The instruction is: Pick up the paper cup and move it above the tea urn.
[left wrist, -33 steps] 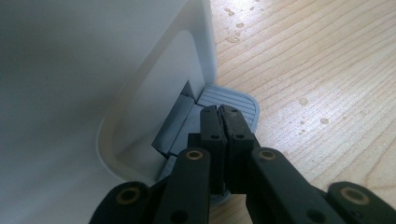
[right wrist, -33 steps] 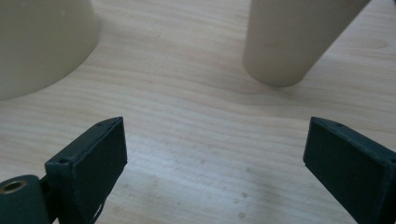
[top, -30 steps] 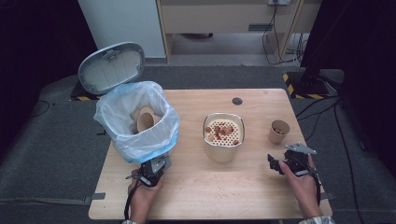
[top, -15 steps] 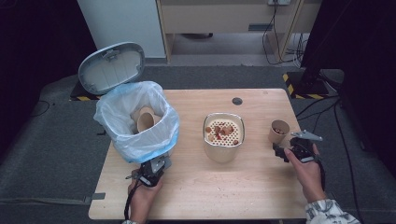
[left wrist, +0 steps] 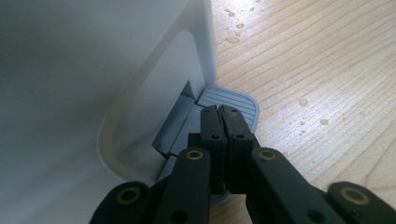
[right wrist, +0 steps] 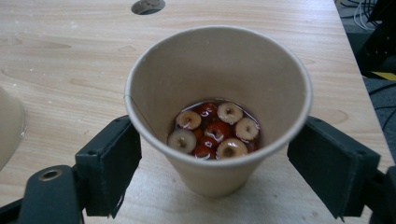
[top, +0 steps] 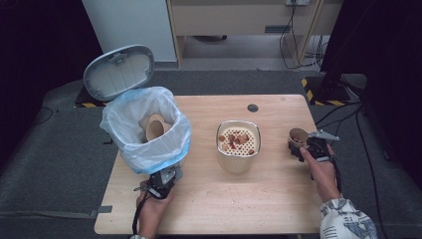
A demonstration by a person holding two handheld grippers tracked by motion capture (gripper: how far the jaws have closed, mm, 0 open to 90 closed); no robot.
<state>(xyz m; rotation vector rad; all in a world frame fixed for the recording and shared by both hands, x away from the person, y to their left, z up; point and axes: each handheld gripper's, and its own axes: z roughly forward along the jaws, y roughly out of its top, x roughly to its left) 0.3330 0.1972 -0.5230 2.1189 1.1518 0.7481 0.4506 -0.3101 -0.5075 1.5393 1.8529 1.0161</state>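
Observation:
A brown paper cup (right wrist: 219,84) with red and pale fruit slices in liquid stands near the table's right edge (top: 297,135). My right gripper (right wrist: 219,172) is open, one jaw on each side of the cup and small gaps to its wall; the high view shows it just in front of the cup (top: 304,148). My left gripper (left wrist: 219,112) is shut, its tips resting on the grey foot pedal (left wrist: 236,99) of the white bin (left wrist: 93,70). The bin (top: 144,127) has a blue bag, its lid (top: 118,71) is up, and a paper cup (top: 155,127) lies inside.
A beige container (top: 238,145) topped with a perforated strainer holding fruit slices stands mid-table. A round cable hole (top: 253,107) sits at the back. Water drops (left wrist: 303,101) dot the wood near the pedal. The table edge (top: 326,164) runs close to my right hand.
My right gripper has moved forward and left to the paper cup, so its open jaws now flank it. The left gripper has stayed on the pedal.

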